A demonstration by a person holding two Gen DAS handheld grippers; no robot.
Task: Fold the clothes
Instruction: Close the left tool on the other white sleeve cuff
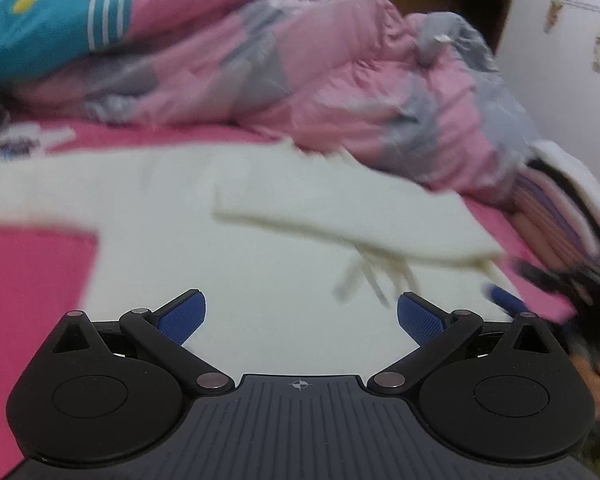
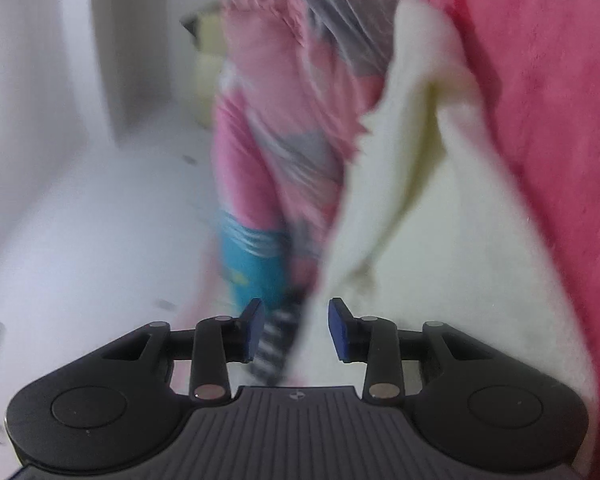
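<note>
A cream garment [image 1: 260, 208] lies spread on the pink bed sheet [image 1: 28, 288], with one part folded over and drawstrings [image 1: 376, 280] trailing from it. My left gripper [image 1: 300, 316] hovers over its near part, wide open with nothing between the blue pads. At the right edge of the left wrist view the right gripper shows only as a dark blur with a blue pad [image 1: 504, 300]. In the right wrist view, which is rolled sideways, the right gripper [image 2: 296, 328] is open beside the cream garment [image 2: 440, 220]. Its pads press on nothing.
A pink and grey quilt [image 1: 340, 80] is heaped behind the garment, with a teal white-striped cloth [image 1: 40, 28] on top. A stack of clothes [image 1: 560, 208] sits at the right. A dark striped cloth [image 2: 276, 344] lies near the right fingers. A white wall [image 2: 60, 200] is on the left.
</note>
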